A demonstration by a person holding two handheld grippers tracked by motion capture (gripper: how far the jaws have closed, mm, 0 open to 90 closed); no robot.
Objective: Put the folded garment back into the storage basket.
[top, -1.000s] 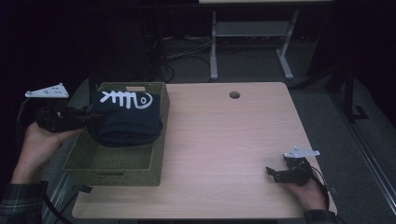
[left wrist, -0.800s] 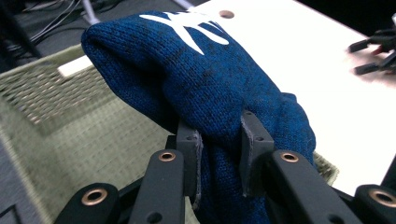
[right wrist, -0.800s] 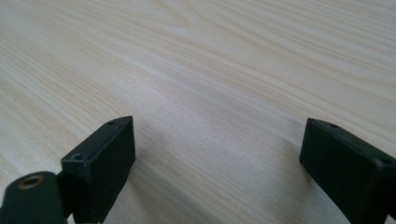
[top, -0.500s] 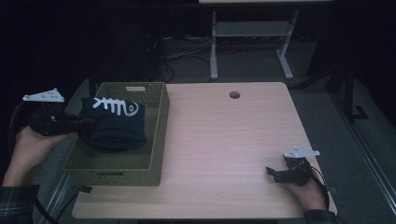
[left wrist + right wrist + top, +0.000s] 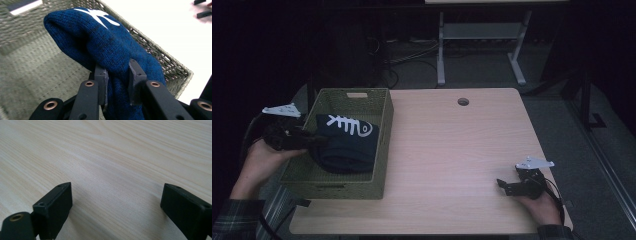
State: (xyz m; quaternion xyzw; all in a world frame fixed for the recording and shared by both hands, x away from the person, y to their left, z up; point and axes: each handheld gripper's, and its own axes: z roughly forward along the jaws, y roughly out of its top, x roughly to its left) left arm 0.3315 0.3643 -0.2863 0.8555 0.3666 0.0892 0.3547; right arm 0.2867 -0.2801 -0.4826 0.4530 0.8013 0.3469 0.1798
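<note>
High view: left gripper (image 5: 314,141) at the woven basket (image 5: 382,145), pinching a navy knit garment (image 5: 349,145) with a white fishbone print above the basket floor; right gripper (image 5: 507,186) low on the table (image 5: 452,150), well apart.
Left gripper view: jaws clamped on navy knit garment (image 5: 110,50).
Right gripper view: jaws spread wide over bare wood.

The left gripper (image 5: 117,82) is pinching a fold of blue cloth (image 5: 110,42) between its jaws. The right gripper (image 5: 507,186) is resting with its jaws spread wide apart, nothing between them.
</note>
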